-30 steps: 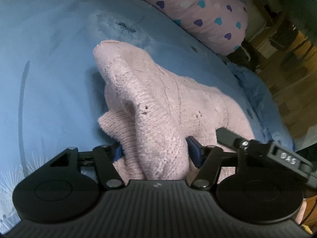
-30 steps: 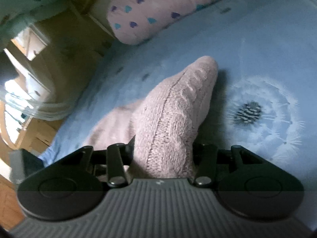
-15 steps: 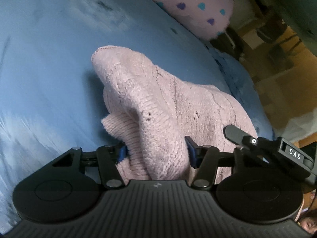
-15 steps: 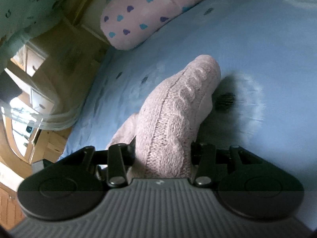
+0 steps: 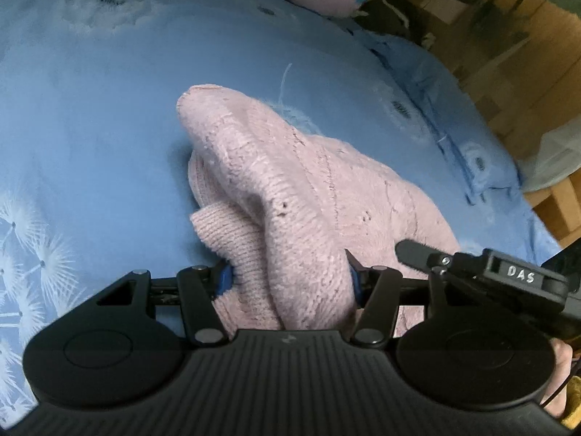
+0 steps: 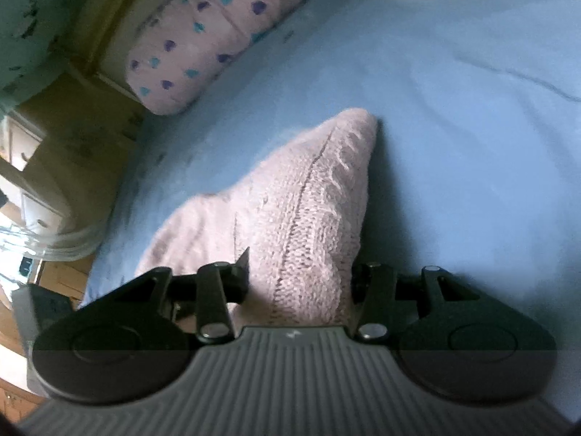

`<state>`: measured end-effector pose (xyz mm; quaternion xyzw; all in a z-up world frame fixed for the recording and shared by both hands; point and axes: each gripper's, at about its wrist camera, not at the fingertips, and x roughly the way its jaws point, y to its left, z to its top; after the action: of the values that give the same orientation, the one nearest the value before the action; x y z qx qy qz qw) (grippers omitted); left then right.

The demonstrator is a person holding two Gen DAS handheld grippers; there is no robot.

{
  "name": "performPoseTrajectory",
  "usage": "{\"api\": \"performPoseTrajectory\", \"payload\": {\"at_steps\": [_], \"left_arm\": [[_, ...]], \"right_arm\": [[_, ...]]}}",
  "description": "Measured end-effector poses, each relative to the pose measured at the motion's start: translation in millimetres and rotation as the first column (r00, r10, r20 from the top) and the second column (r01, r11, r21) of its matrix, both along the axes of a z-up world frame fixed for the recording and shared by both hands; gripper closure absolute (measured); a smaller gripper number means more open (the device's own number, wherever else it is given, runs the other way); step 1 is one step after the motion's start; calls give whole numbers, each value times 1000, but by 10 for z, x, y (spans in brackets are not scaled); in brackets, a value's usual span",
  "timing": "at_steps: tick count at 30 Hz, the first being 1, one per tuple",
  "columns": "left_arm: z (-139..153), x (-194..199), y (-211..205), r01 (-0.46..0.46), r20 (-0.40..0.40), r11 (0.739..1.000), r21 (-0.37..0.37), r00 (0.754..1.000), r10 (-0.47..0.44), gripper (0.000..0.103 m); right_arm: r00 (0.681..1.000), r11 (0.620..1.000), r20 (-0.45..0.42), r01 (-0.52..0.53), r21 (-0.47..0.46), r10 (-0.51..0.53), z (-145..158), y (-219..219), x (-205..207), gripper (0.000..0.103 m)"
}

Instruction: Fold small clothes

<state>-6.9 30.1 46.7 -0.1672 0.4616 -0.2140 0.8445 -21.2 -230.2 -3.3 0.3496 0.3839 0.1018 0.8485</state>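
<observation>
A pale pink knitted sweater (image 5: 290, 181) hangs bunched over the blue bedsheet (image 5: 90, 127). My left gripper (image 5: 288, 276) is shut on a thick fold of it, blue pads pressing in from both sides, and a ribbed cuff (image 5: 225, 229) sticks out to the left. In the right wrist view another cable-knit part of the sweater (image 6: 308, 189) rises to a point. My right gripper (image 6: 301, 276) is shut on that part; its jaws are opening slightly with the knit still pressed between them. The right gripper's black body (image 5: 508, 276) shows beside the left one.
A pink pillow with heart print (image 6: 203, 47) lies at the head of the bed. Wooden floor and furniture (image 5: 526, 54) border the bed's edge. White drawers (image 6: 32, 181) stand past the bed. The sheet (image 6: 472, 145) stretches flat to the right.
Both grippers have travelled across the bed with the sweater held between them. The pillow and dandelion prints have shifted in both views. The holds look unchanged.
</observation>
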Motion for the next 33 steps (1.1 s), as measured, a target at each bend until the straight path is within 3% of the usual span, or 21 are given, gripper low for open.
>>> {"api": "performPoseTrajectory", "payload": {"at_steps": [8, 12, 16, 20, 26, 33], "left_arm": [[137, -128, 28, -20, 33, 997, 78, 999, 18, 39], [322, -404, 34, -19, 113, 983, 184, 994, -2, 39], [387, -682, 12, -29, 148, 960, 279, 989, -13, 39], [296, -852, 32, -59, 145, 944, 324, 989, 13, 39], [230, -980, 83, -98, 154, 936, 338, 987, 47, 37], [302, -1384, 15, -123, 184, 916, 381, 981, 55, 20]], "right_arm": [[999, 1000, 37, -1, -19, 2, -57, -64, -109, 41], [996, 999, 78, 42, -15, -40, -34, -115, -402, 41], [989, 992, 124, 92, -82, -81, 82, -57, -752, 41], [989, 986, 135, 85, -142, -66, 83, 39, -1010, 41], [993, 979, 106, 70, -192, -51, -61, 148, -1073, 41], [989, 960, 144, 59, -275, -20, 85, 295, -1288, 39]]}}
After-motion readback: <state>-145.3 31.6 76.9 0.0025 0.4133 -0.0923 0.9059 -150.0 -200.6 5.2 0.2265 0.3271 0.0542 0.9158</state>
